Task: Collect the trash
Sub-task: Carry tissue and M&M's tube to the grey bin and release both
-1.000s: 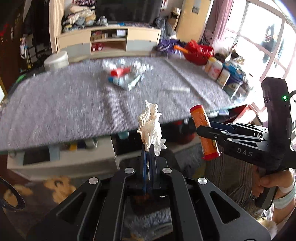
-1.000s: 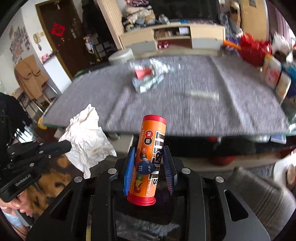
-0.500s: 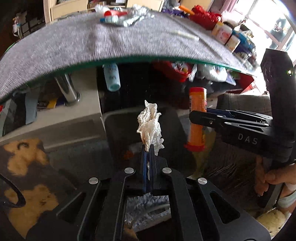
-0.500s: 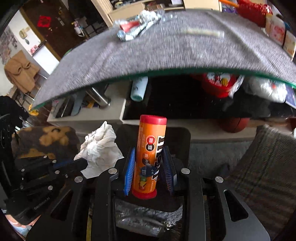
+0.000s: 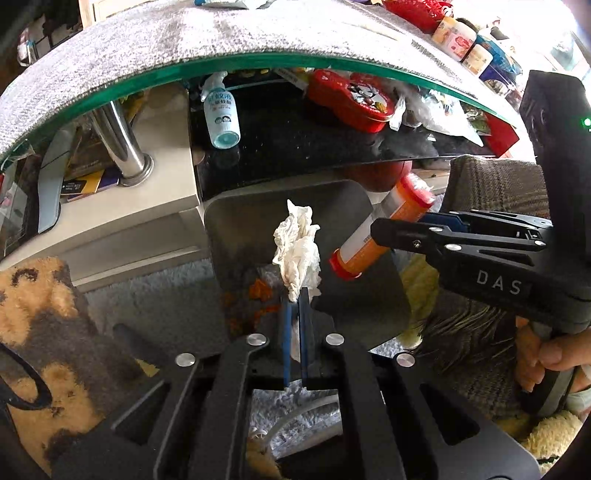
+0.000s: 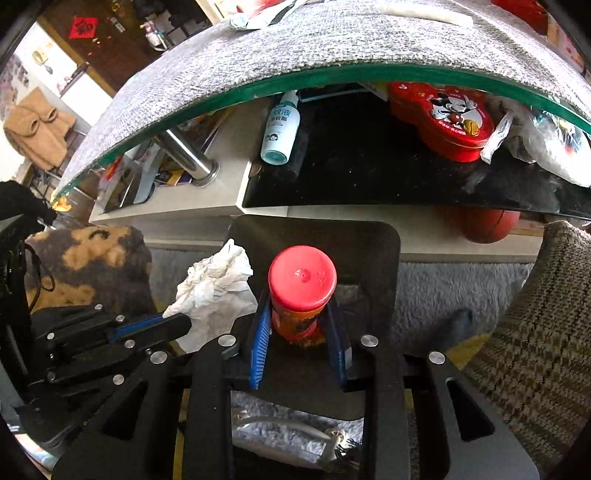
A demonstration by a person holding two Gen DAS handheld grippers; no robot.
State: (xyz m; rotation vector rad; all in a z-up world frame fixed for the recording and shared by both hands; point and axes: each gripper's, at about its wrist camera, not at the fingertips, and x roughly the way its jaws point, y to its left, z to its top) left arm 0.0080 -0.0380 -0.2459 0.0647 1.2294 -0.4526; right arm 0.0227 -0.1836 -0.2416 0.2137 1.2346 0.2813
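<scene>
My left gripper (image 5: 294, 300) is shut on a crumpled white tissue (image 5: 297, 248) and holds it above a dark open bin (image 5: 354, 306) on the floor. My right gripper (image 6: 298, 325) is shut on an orange candy tube with a red cap (image 6: 302, 291), tilted over the same bin (image 6: 384, 254). The tube (image 5: 380, 232) and the right gripper (image 5: 391, 230) show in the left wrist view, right of the tissue. The tissue (image 6: 214, 288) and left gripper (image 6: 177, 325) show at left in the right wrist view. Orange scraps (image 5: 258, 291) lie inside the bin.
The glass table edge with a grey cloth (image 5: 184, 48) overhangs just beyond the bin. Under it are a spray bottle (image 5: 221, 110), a red Mickey tin (image 6: 443, 118) and a chrome leg (image 5: 122, 151). More trash (image 6: 258, 14) lies on the table. A plaid cushion (image 6: 535, 332) is at right.
Both grippers have dropped from table height down below the table edge to over the bin. The tube has tilted forward. Both still hold their items.
</scene>
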